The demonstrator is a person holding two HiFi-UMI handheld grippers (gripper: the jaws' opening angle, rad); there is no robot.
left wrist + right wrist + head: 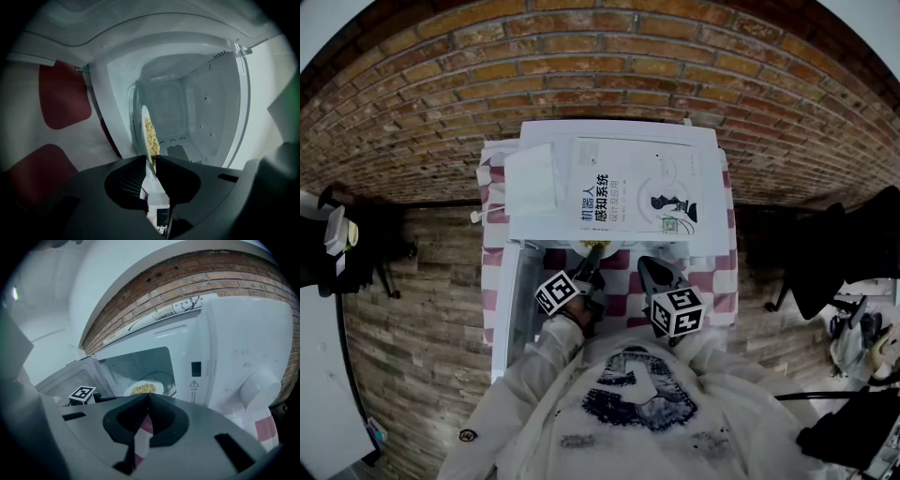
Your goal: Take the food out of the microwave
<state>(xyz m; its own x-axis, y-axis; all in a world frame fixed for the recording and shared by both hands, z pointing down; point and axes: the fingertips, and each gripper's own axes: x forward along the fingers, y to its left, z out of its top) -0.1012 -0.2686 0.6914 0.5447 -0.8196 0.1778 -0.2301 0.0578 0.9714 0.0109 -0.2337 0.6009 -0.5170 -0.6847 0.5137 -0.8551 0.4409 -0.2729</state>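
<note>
Brick wall (609, 75) behind, wood floor (422, 309) on both sides. Counter with red-white check cloth (727, 272) at 12 o'clock from the person. White microwave (553, 133) sits on the cloth, its door (520, 300) swung open toward 9 o'clock. Book (637, 187) lies flat on the microwave top, right half; a white sheet (530, 178) lies just beside it at 9 o'clock.

Plate (157, 388) is inside the microwave cavity, near the front opening. The food (143, 389), a yellow crumbly or noodle-like heap, is on the plate; can't tell the exact dish.

Left gripper (592, 255) reaches into the cavity from 6 o'clock. Its own view is rolled, so the plate (143, 123) looks edge-on with the food (151, 138) on its right face. Left gripper (151, 158) is narrow, jaws pinching the near rim of the plate, pads on both sides of the rim. Its marker cube (82, 393) shows at 9 o'clock of the plate in the right gripper view.

Right gripper (645, 264) is outside the cavity, at 3 o'clock of the left one, over the cloth in front of the microwave. Right gripper (148, 395) has its jaws together with nothing between them, pointing at the open cavity.
</note>
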